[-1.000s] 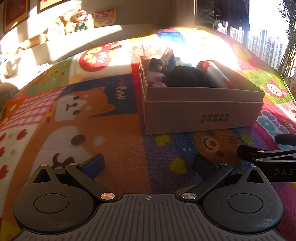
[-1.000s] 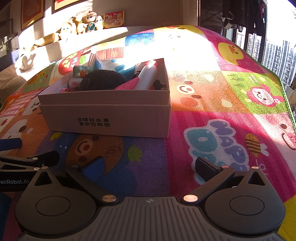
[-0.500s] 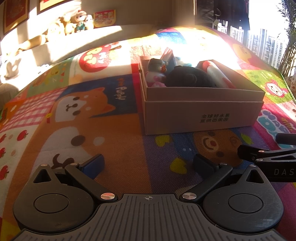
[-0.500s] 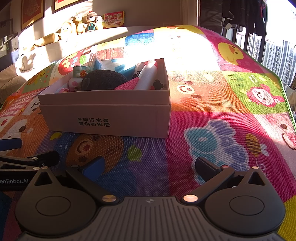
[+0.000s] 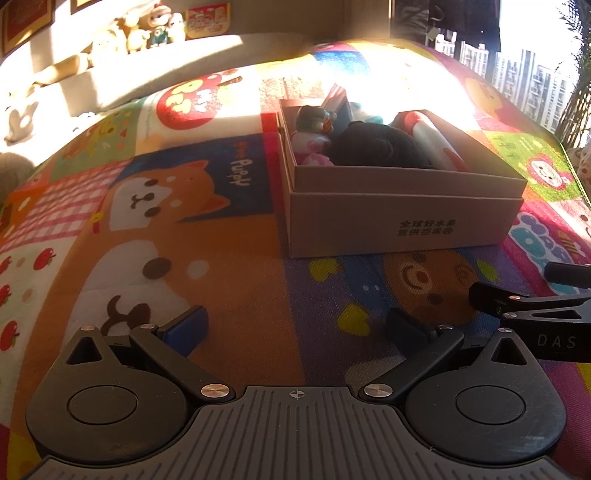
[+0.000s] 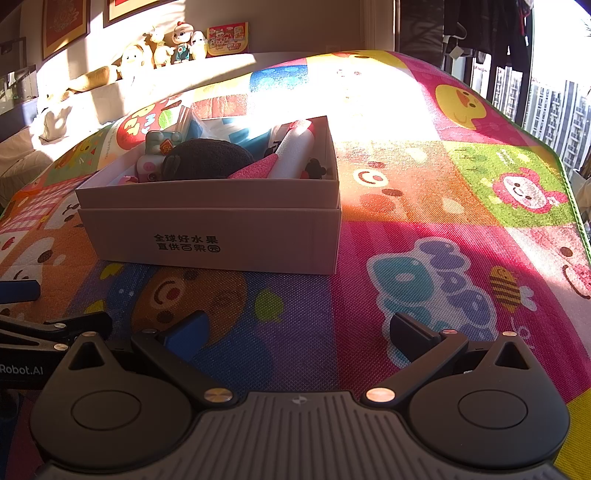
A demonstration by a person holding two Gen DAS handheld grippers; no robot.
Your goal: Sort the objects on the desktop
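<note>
One box, two grippers, a handful of toys

On the colourful cartoon-print play mat [image 6: 424,192] sits one pale cardboard box with black printed characters [image 6: 207,229], and inside it I count one dark fuzzy plush lump [image 6: 210,158], one white cylindrical tube with red ends [image 6: 295,151], one small grey-green figurine with a red tag [image 6: 160,140], one little white-and-pink pig toy [image 6: 146,168] and one bright pink felt piece [image 6: 255,170]; other bits behind them are too hidden to count. Two black two-finger grippers are over the mat: the left gripper [image 5: 295,325] and the right gripper [image 6: 299,328], each with its two fingers spread wide and nothing between them. Two framed pictures [image 6: 64,26] hang on the far wall.
</note>
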